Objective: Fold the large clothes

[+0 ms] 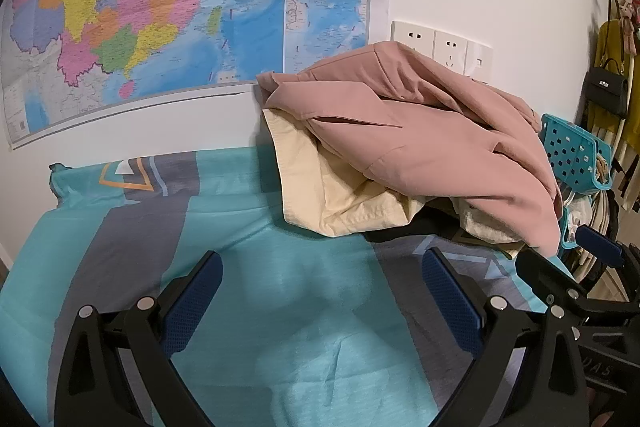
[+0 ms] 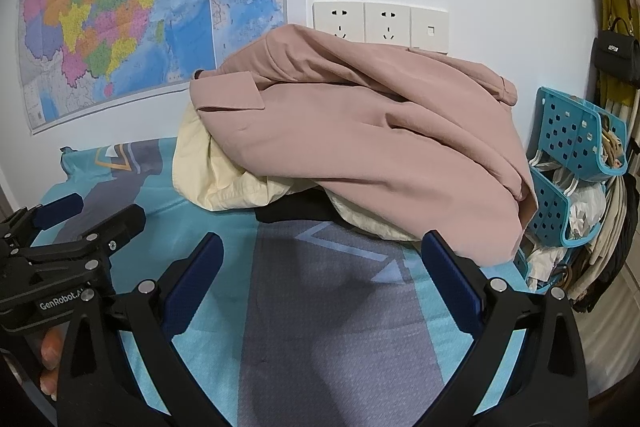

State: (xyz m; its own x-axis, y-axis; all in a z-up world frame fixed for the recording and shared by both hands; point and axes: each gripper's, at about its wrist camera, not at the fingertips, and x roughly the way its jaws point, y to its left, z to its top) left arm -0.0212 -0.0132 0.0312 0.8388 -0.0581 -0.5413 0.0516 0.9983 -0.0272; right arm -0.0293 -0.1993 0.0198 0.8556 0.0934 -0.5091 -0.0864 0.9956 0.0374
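Observation:
A pile of clothes lies at the far side of the bed against the wall. On top is a large pink jacket (image 1: 416, 131) (image 2: 360, 135), crumpled, with a cream garment (image 1: 320, 187) (image 2: 216, 167) under it and a dark piece (image 2: 296, 213) beneath. My left gripper (image 1: 322, 269) is open over the teal and grey sheet, short of the pile. My right gripper (image 2: 322, 251) is open too, its right fingertip (image 2: 436, 247) close to the jacket's lower edge. Each gripper shows at the other view's edge.
The bed sheet (image 1: 280, 307) (image 2: 328, 327) stretches in front of the pile. A map (image 1: 140, 7) and wall sockets (image 2: 380, 23) are behind. Teal perforated baskets (image 2: 576, 147) and hanging bags and clothes (image 2: 616, 55) stand to the right of the bed.

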